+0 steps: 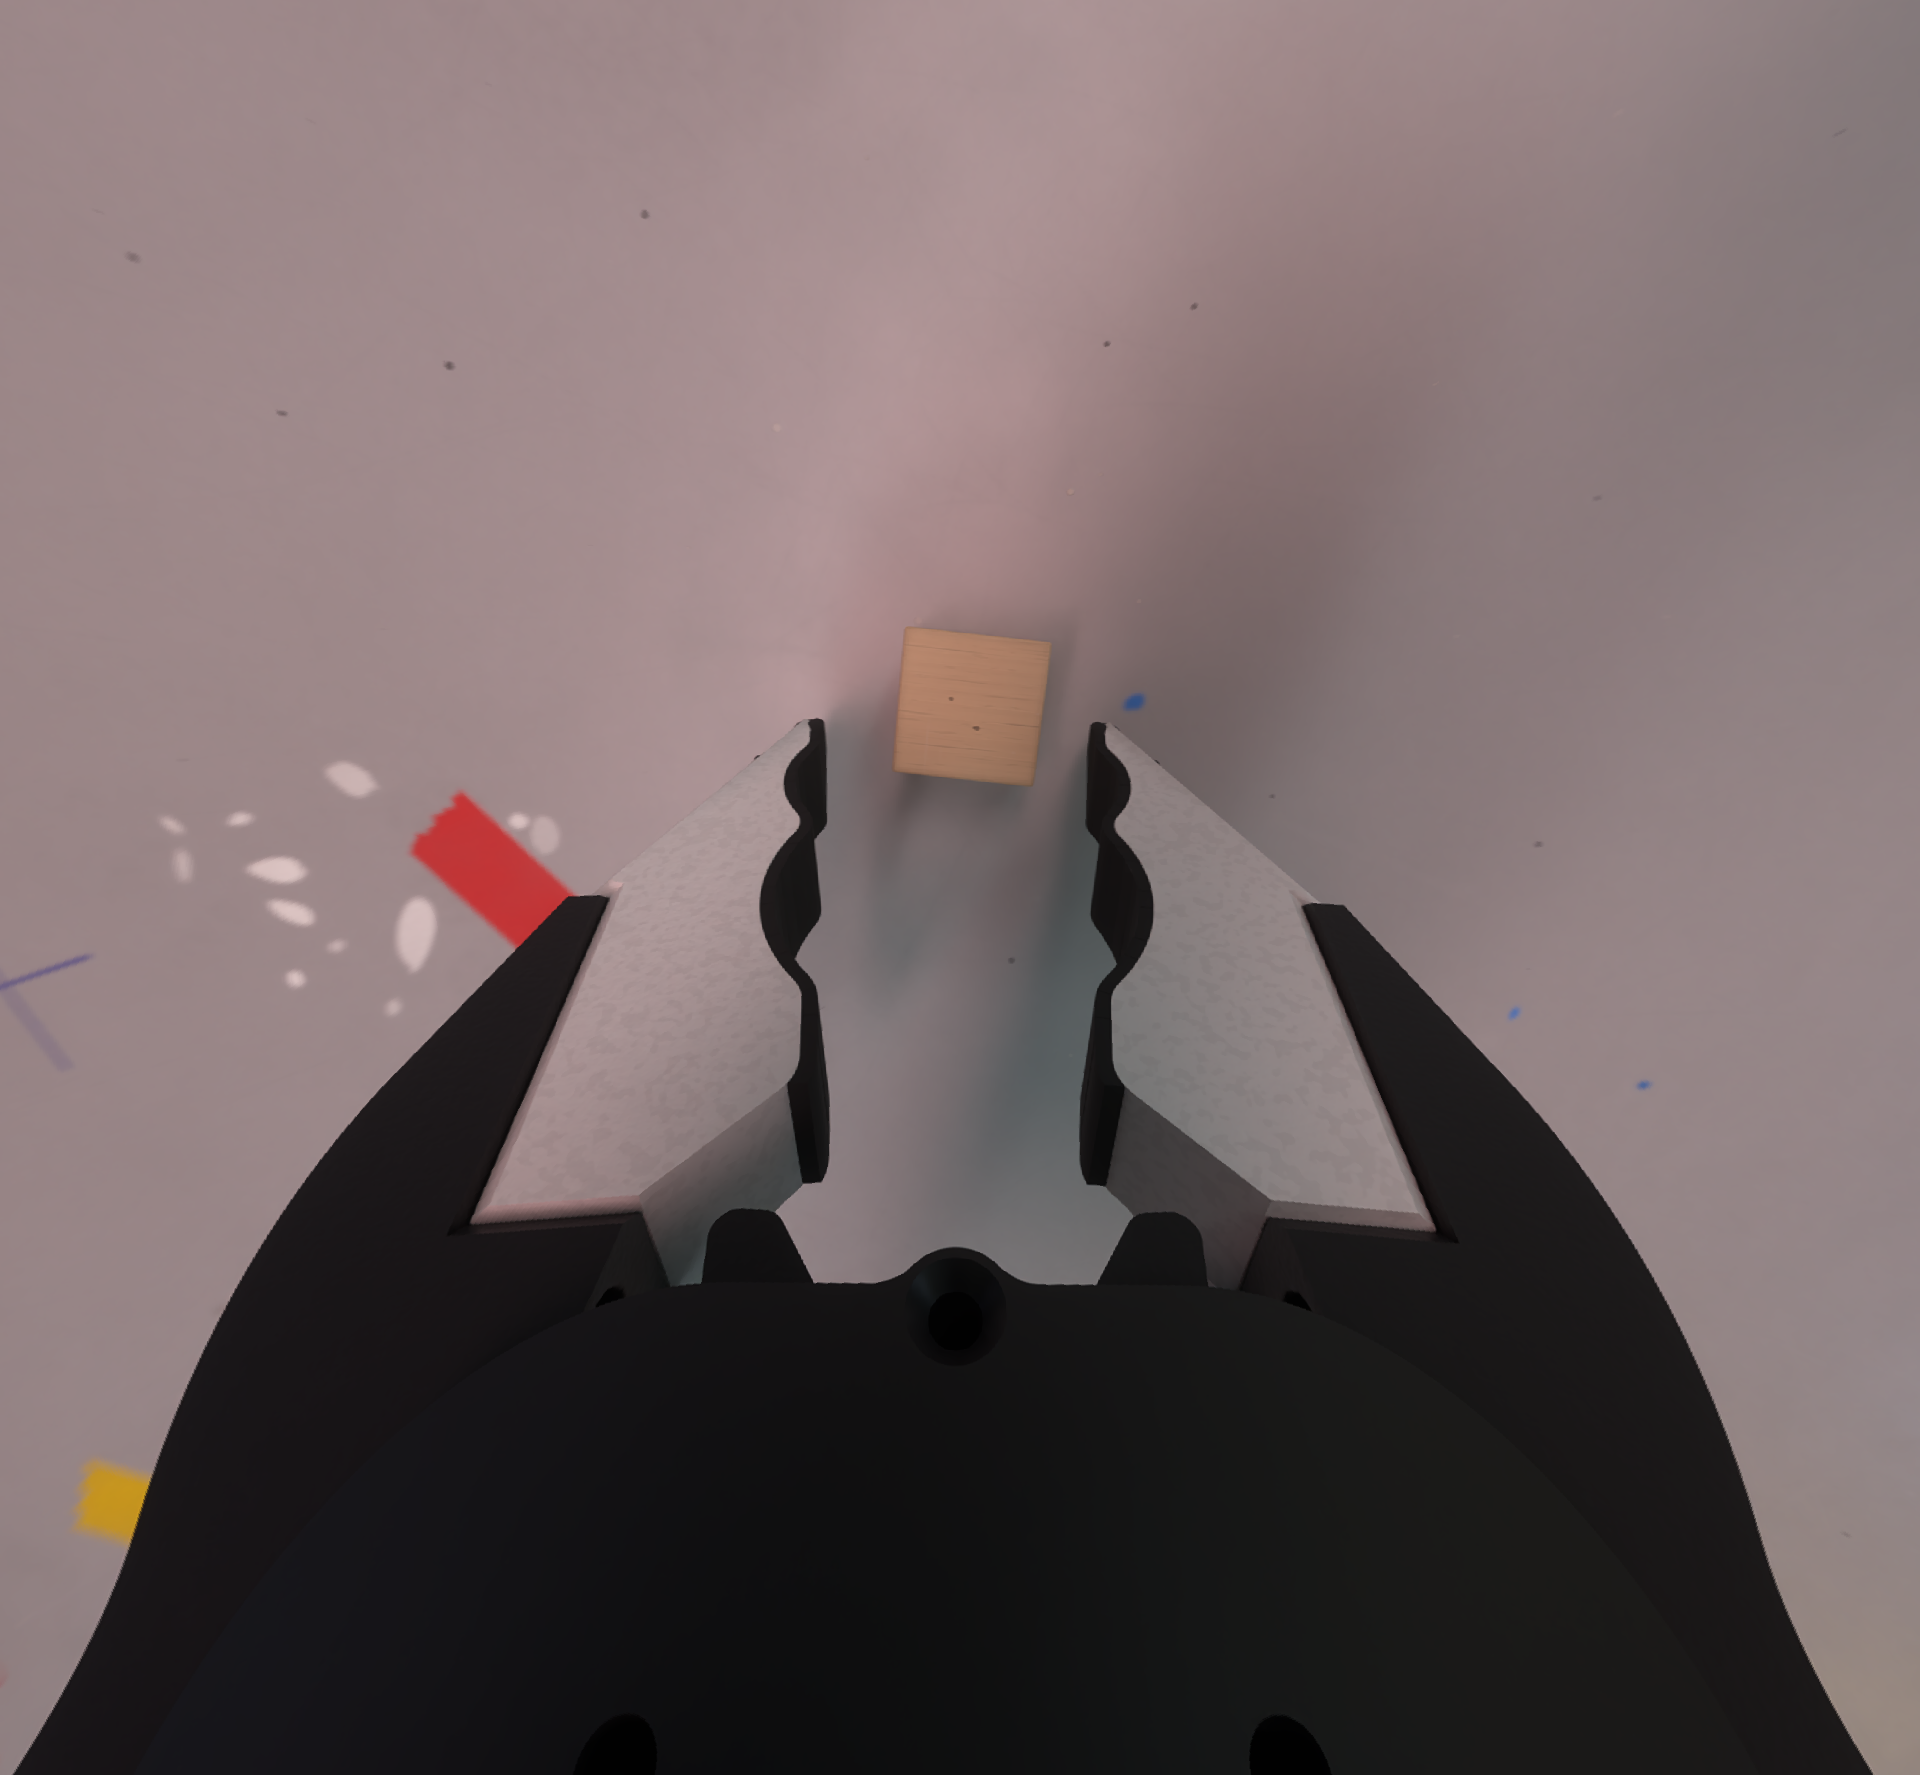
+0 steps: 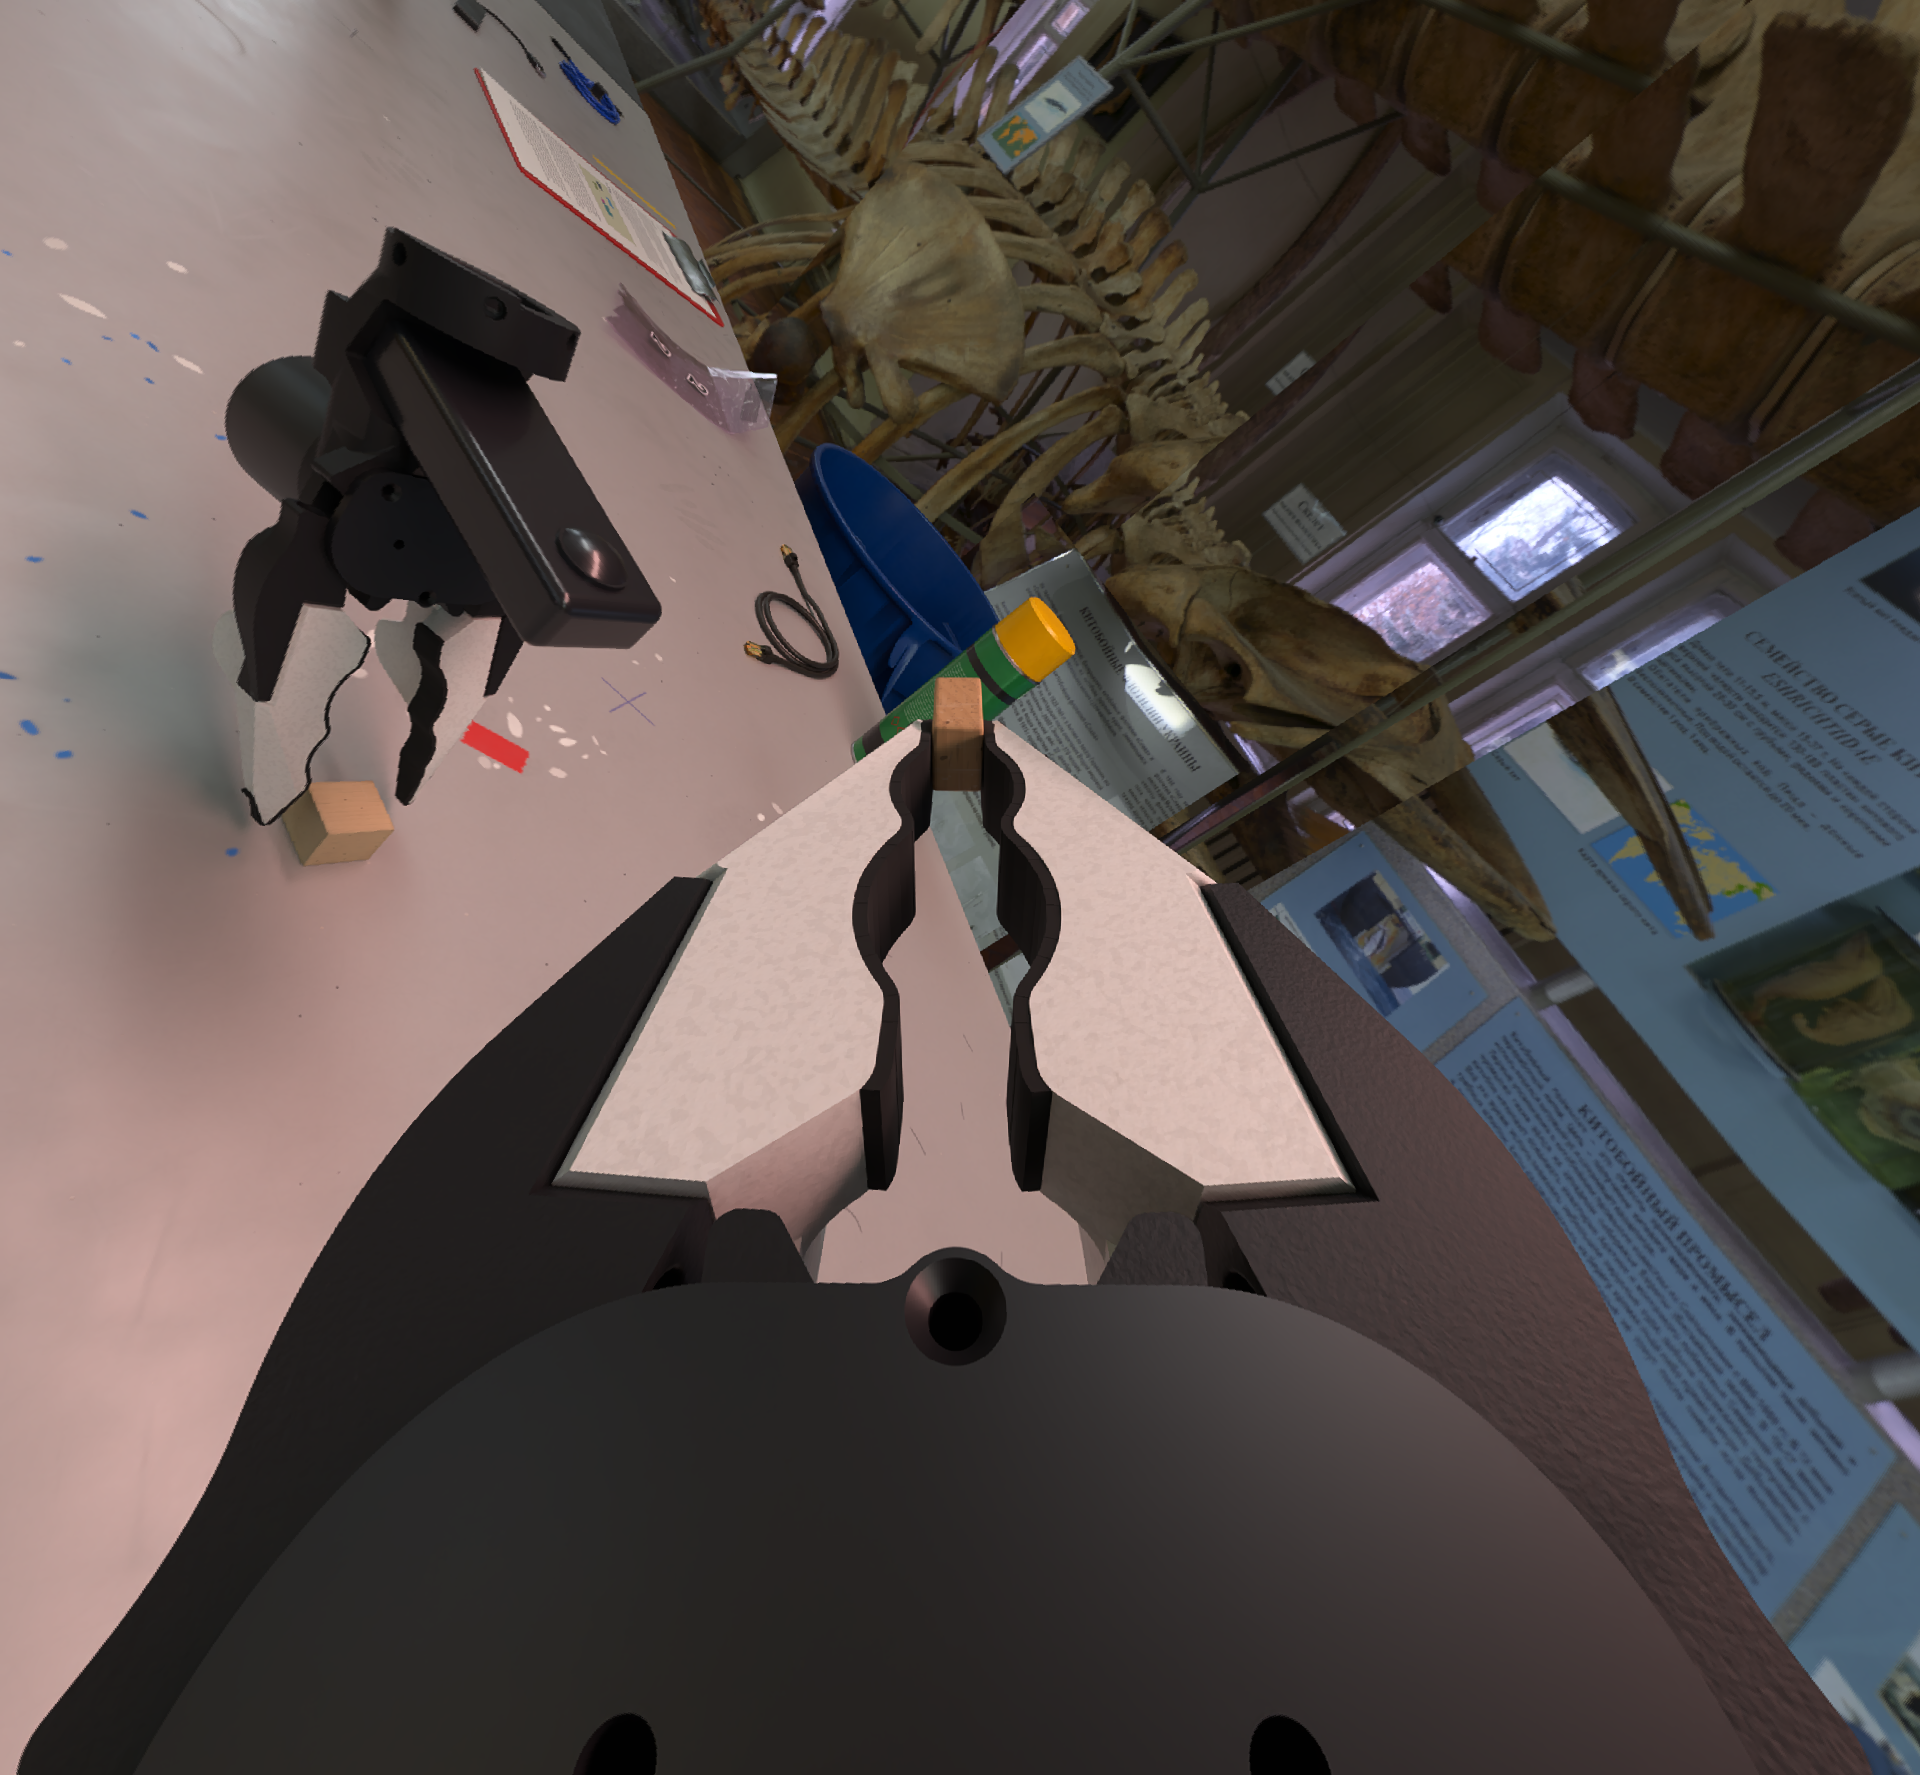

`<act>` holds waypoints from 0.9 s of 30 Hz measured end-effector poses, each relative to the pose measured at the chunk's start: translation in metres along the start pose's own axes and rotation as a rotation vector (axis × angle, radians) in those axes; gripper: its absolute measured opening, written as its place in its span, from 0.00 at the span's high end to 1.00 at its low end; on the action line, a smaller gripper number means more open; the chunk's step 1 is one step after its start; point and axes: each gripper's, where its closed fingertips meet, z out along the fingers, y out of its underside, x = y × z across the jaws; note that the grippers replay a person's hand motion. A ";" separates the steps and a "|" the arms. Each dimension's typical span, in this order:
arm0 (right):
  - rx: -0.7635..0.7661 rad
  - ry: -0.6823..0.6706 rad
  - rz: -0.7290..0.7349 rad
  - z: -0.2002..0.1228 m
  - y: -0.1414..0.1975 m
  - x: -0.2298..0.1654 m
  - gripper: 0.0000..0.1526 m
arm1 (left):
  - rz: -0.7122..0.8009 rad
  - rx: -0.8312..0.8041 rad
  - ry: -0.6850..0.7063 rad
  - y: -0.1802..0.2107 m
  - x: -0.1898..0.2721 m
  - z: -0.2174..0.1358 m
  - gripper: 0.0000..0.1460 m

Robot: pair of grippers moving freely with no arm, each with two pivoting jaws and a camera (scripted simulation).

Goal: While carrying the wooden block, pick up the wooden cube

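A light wooden cube lies on the pale table, just beyond my left gripper's tips and in line with the gap between them. The left gripper is open and empty, pointing down at the table. In the right wrist view the same cube sits by the tips of the left gripper, which hovers just above it. My right gripper is shut on a small wooden block, pinched at its fingertips and held above the table near its edge.
Red tape, white flecks and yellow tape mark the table left of the cube. In the right wrist view a green marker with an orange cap, a coiled black cable, a blue object and a clipboard lie along the table edge.
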 end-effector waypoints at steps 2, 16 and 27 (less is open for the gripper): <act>0.000 -0.001 0.003 0.000 0.001 0.000 0.95 | -0.032 0.027 0.053 0.000 0.002 0.001 0.71; -0.087 -0.048 -0.032 0.017 0.008 -0.013 0.95 | 0.061 0.066 0.054 -0.004 0.005 0.004 0.66; -0.151 -0.094 -0.032 0.031 0.021 -0.025 0.95 | -0.170 0.100 0.202 -0.011 0.012 0.001 0.81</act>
